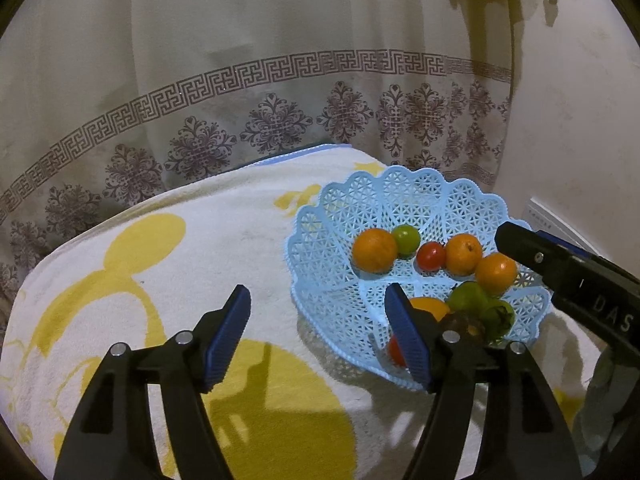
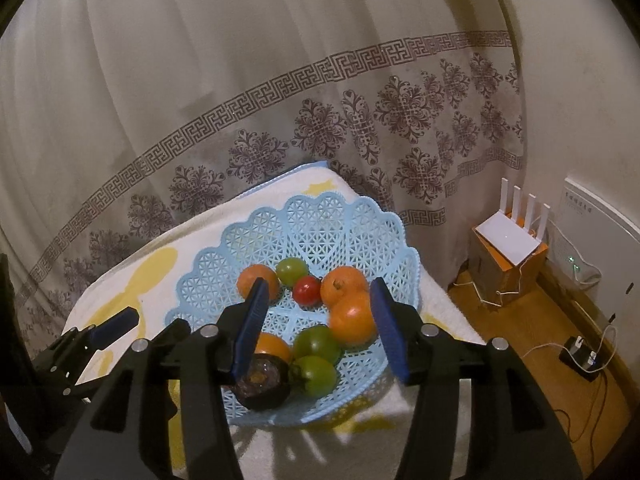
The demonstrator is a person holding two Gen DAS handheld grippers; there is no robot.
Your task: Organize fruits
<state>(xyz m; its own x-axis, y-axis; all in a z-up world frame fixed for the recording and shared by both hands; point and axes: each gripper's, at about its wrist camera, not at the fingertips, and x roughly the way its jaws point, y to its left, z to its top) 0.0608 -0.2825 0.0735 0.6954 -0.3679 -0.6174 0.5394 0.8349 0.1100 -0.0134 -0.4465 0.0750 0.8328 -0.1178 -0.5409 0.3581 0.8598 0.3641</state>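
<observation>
While my left tongs [image 1: 318, 336] stand spread and empty over the towel [image 1: 200, 248] just beside the basket's [image 1: 320, 248] near rim, my right tongs [image 2: 318, 328] hang spread above its middle, pinching nothing. Oranges [image 2: 352, 320], green fruits [image 2: 316, 342] and a red tomato [image 2: 307, 290] all lie inside the basket, at the towel's far right corner.

A pale curtain [image 2: 280, 100] printed with dark patterned bands is hung behind; a wooden floor [image 2: 532, 344] is seen right.
</observation>
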